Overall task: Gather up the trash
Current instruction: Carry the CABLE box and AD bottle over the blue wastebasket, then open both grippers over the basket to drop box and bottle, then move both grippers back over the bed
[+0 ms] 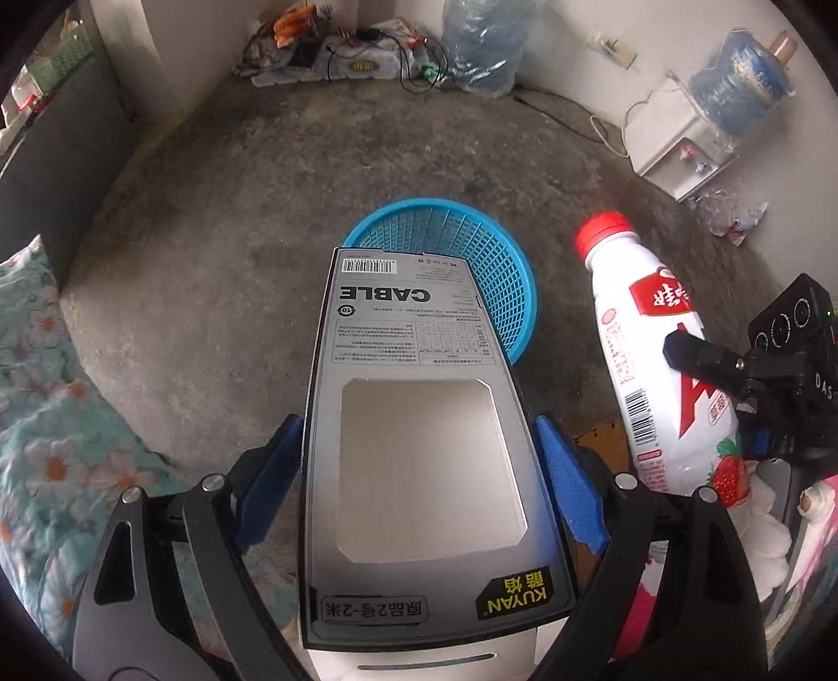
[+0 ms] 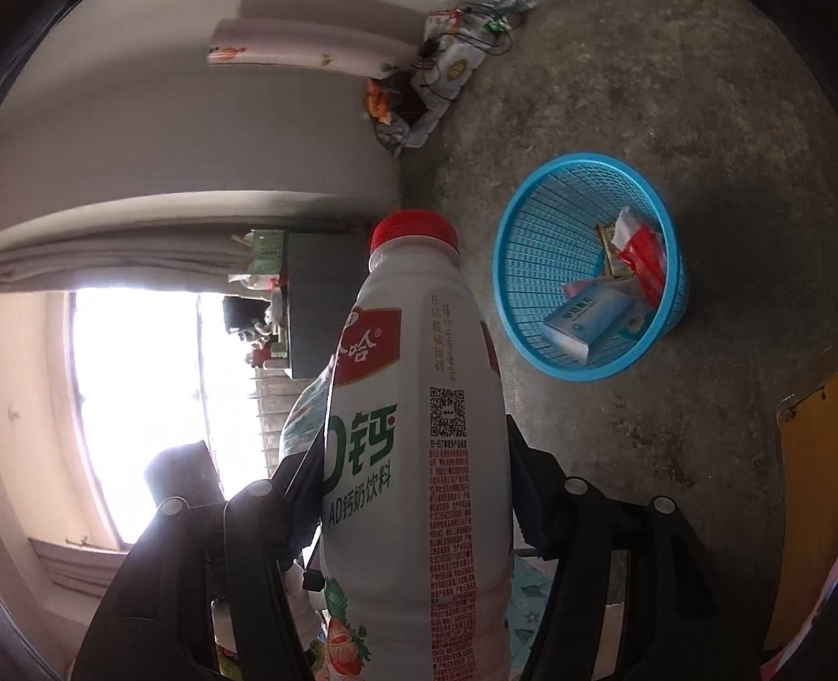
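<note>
My left gripper (image 1: 419, 445) is shut on a grey cable box (image 1: 414, 419) with a cut-out window, held over the near rim of a blue mesh basket (image 1: 503, 262) on the concrete floor. My right gripper (image 2: 414, 471) is shut on a white milk-drink bottle (image 2: 419, 419) with a red cap, tilted level, left of the blue mesh basket (image 2: 539, 251). In the left wrist view the same bottle (image 1: 644, 356) and the right gripper's fingers (image 1: 702, 356) show at the right. The basket holds a blue-white carton (image 2: 581, 319) and red-white wrappers (image 2: 639, 251).
A floral blanket (image 1: 47, 419) lies at the left. Clutter with cables (image 1: 356, 57) and a bagged water jug (image 1: 482, 47) sit by the far wall. A white dispenser (image 1: 675, 146) stands at the right, crumpled plastic (image 1: 733, 215) beside it. A bright window (image 2: 136, 398) and an orange board (image 2: 812, 503) are visible.
</note>
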Demonstrator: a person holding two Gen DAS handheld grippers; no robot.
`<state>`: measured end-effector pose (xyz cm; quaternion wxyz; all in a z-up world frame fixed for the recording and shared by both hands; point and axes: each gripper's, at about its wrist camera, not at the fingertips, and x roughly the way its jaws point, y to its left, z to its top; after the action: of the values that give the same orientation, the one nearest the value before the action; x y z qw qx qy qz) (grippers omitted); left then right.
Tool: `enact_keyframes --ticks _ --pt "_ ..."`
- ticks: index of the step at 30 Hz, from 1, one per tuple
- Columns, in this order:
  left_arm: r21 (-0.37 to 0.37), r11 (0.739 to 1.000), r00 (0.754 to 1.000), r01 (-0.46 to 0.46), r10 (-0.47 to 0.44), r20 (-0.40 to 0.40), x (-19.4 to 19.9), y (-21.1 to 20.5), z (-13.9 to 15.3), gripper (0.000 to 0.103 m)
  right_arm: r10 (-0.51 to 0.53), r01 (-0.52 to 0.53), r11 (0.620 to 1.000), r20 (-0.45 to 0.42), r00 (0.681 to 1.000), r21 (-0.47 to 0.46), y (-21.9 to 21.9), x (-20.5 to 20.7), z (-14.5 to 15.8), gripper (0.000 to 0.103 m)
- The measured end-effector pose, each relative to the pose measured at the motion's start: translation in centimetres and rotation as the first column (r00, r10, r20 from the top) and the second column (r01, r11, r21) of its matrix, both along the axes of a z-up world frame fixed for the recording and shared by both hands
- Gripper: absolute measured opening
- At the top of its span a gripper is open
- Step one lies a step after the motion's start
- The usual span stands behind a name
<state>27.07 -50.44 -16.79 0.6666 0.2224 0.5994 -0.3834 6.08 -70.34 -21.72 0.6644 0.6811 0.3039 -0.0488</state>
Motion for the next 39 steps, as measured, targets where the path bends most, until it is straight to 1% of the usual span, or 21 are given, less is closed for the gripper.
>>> enact_keyframes --ticks 2,4,5,6,8,10,12,15,18,21,23,24,27,31,34,36,38,39 --pt "0.016 1.0 0.999 -0.011 0.012 -0.04 1.2 -2.1 -2.2 0.083 -0.008 0.01 0.999 -0.036 0.999 0.03 -1.1 1.3 -2.4 0.059" --pt "0.018 0.999 0.996 -0.026 0.028 -0.087 2.3 -4.1 -4.2 0.084 -0.035 0.038 0.998 -0.045 0.998 0.057 -2.5 3.0 -5.0 0.06" --pt "0.015 0.999 0.993 -0.034 0.035 -0.11 2.7 -5.2 -5.0 0.084 -0.047 0.05 0.997 -0.042 0.998 0.064 -3.2 3.8 -6.1 0.063" --pt "0.014 0.999 0.989 -0.047 0.049 -0.139 3.1 -6.2 -6.1 0.085 -0.069 0.073 0.995 -0.053 0.996 0.073 -3.9 4.3 -7.4 0.07" --pt "0.015 0.996 0.979 -0.09 0.091 -0.184 3.8 -7.4 -7.8 0.085 -0.091 0.099 0.992 -0.113 0.989 0.074 -4.7 5.2 -9.7 0.072" --pt "0.009 0.989 0.972 -0.148 0.147 -0.186 4.3 -7.9 -8.9 0.085 -0.11 0.122 0.991 -0.17 0.979 0.062 -4.9 5.3 -11.1 0.073" --pt "-0.017 0.984 0.965 -0.176 0.169 -0.2 4.5 -8.1 -9.4 0.085 -0.126 0.137 0.988 -0.153 0.98 0.067 -4.8 4.8 -11.7 0.073" --pt "-0.057 0.978 0.959 -0.201 0.185 -0.216 4.6 -8.3 -9.5 0.085 -0.138 0.144 0.989 -0.14 0.981 0.031 -4.6 3.8 -11.4 0.073" --pt "-0.1 0.97 0.954 -0.22 0.192 -0.232 4.7 -8.2 -9.0 0.085 -0.166 0.17 0.985 -0.121 0.979 0.026 -4.7 2.6 -11.1 0.073" --pt "-0.122 0.961 0.94 -0.247 0.207 -0.27 4.7 -8.2 -8.3 0.085 -0.188 0.19 0.982 -0.099 0.977 0.016 -4.2 1.4 -10.2 0.073" --pt "-0.142 0.955 0.935 -0.259 0.211 -0.285 4.4 -7.9 -7.4 0.085 -0.197 0.198 0.98 -0.087 0.977 0.002 -3.6 0.7 -9.1 0.073" --pt "-0.152 0.955 0.938 -0.255 0.205 -0.281 4.1 -7.9 -6.7 0.085 -0.2 0.2 0.98 -0.081 0.977 -0.003 -3.4 0.3 -8.7 0.073" --pt "-0.2 0.956 0.952 -0.216 0.161 -0.259 3.1 -7.3 -4.1 0.085 -0.21 0.209 0.978 -0.057 0.976 -0.03 -2.3 -1.0 -7.1 0.073" --pt "-0.274 0.948 0.968 -0.162 0.1 -0.229 1.4 -5.0 0.7 0.085 -0.196 0.194 0.977 -0.013 0.98 -0.092 -0.4 -1.8 -4.4 0.073" --pt "-0.34 0.933 0.983 -0.119 0.062 -0.174 -0.2 -1.8 5.2 0.085 -0.17 0.169 0.969 0.012 0.985 -0.182 1.4 -2.1 -1.3 0.073" --pt "-0.387 0.917 0.99 -0.098 0.049 -0.134 -1.2 0.9 8.2 0.085 -0.149 0.153 0.957 0.035 0.988 -0.246 3.0 -2.3 1.0 0.073" --pt "-0.435 0.896 0.995 -0.089 0.06 -0.08 -2.3 4.1 11.0 0.085 -0.121 0.13 0.934 0.048 0.991 -0.334 4.8 -2.4 3.7 0.073" --pt "-0.457 0.886 0.996 -0.082 0.065 -0.053 -2.9 5.6 12.4 0.085 -0.098 0.111 0.915 0.053 0.994 -0.389 5.9 -2.3 5.3 0.073"
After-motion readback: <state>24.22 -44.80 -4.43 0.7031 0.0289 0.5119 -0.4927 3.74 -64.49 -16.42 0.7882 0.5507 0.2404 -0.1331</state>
